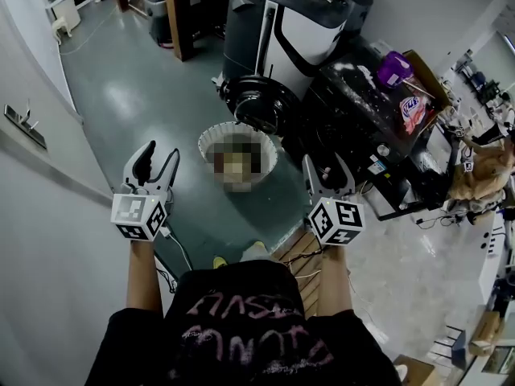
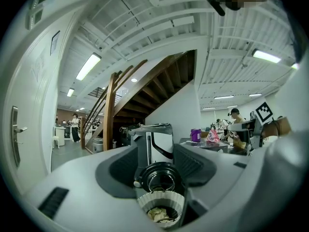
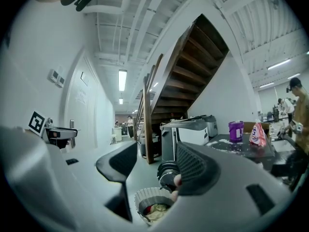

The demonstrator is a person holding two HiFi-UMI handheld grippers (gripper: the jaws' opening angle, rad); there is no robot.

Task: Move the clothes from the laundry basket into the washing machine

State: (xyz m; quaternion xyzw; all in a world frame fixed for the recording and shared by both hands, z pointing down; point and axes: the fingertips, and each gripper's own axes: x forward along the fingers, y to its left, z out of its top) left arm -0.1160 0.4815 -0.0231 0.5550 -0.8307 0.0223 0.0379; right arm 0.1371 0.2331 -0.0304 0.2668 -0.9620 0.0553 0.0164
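A white ribbed laundry basket (image 1: 211, 139) stands on the floor in front of me, and a mosaic patch covers its contents in the head view. In the left gripper view pale crumpled clothes (image 2: 159, 213) lie inside the basket (image 2: 161, 200). Just beyond it the washing machine (image 1: 282, 30) has its round door (image 1: 256, 103) swung open. My left gripper (image 1: 158, 161) and right gripper (image 1: 325, 166) are held level on either side of the basket, short of it. Both are open with nothing between the jaws (image 2: 157, 168) (image 3: 154, 166). The right gripper view also shows the basket (image 3: 150, 197).
A dark table (image 1: 362, 111) at the right carries a purple tub (image 1: 393, 67) and a pink bag (image 1: 410, 112). A wooden stair post (image 1: 179, 14) rises behind the washer. A wall with a door handle (image 1: 24, 124) runs along the left. People stand far off.
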